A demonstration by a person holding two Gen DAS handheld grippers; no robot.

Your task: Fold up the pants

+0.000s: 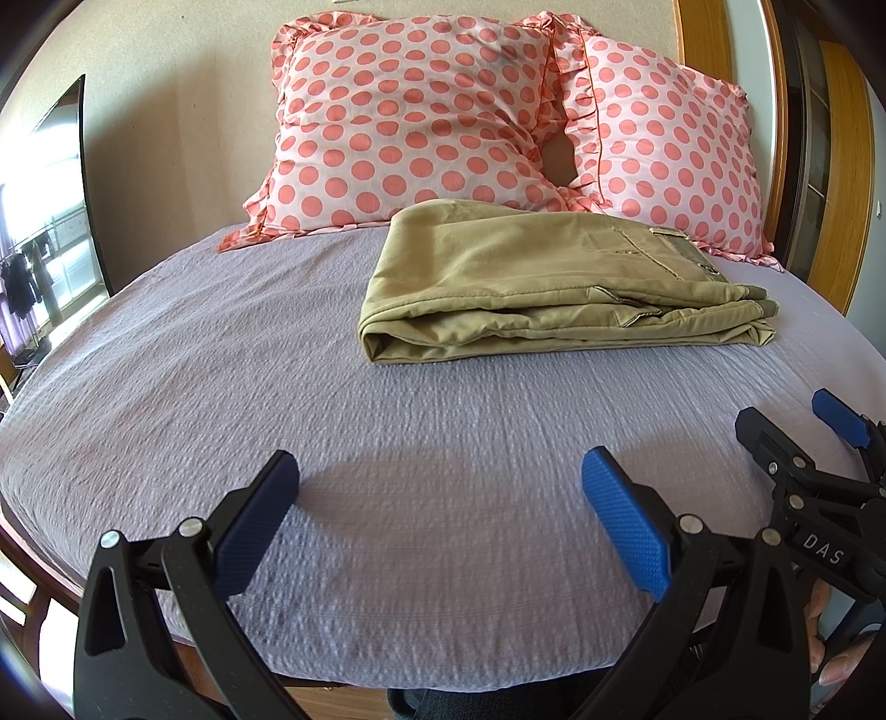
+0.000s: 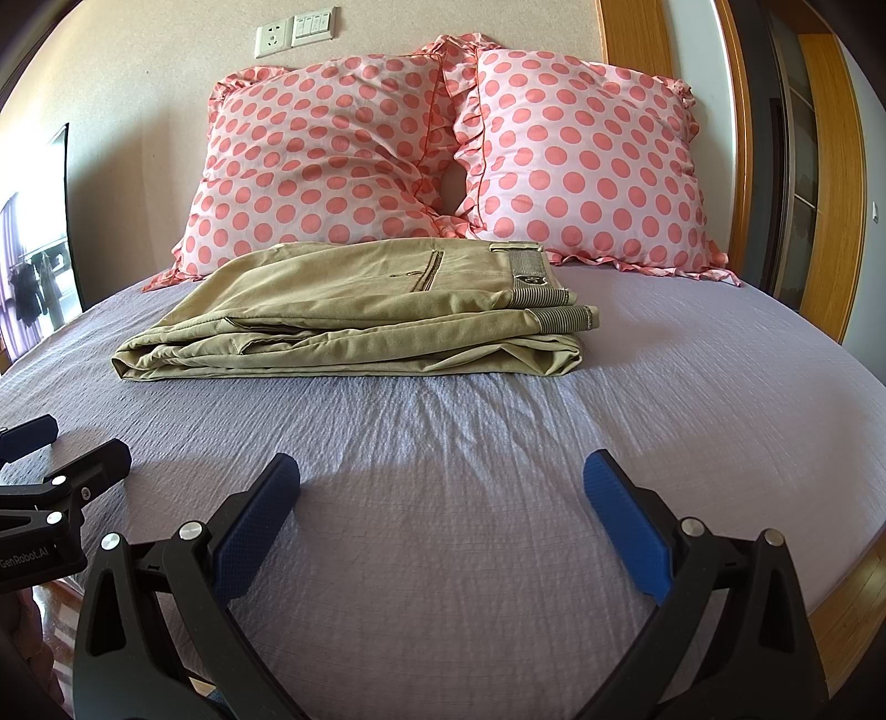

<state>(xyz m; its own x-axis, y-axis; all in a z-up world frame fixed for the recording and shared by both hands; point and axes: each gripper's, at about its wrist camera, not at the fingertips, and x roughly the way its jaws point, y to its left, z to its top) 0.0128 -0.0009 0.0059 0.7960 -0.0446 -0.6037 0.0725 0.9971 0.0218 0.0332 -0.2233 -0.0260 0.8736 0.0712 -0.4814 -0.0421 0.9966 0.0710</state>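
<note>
**Khaki pants folded on the bed, both grippers empty at the near edge**

I'm looking across a bed covered in a pale lilac crinkled sheet, with a beige wall behind it. Far left, I see a bright window with dark clothes hanging outside. On the wall above the pillows sit a socket and switch plate. Two pink pillows with coral polka dots lean against the wall: the left pillow and the right pillow, touching at their ruffled edges. A wooden door frame stands far right.

My left gripper hovers over the near part of the sheet, jaws spread wide, nothing between them. Its blue pads are clear of the fabric ahead.

The pants lie folded in a flat stack toward the far side of the bed, just in front of the pillows, ribbed waistband to the right and folded edge to the left. They are well apart from both grippers.

My right gripper sits beside the left one, likewise gaping wide and holding nothing.
</note>
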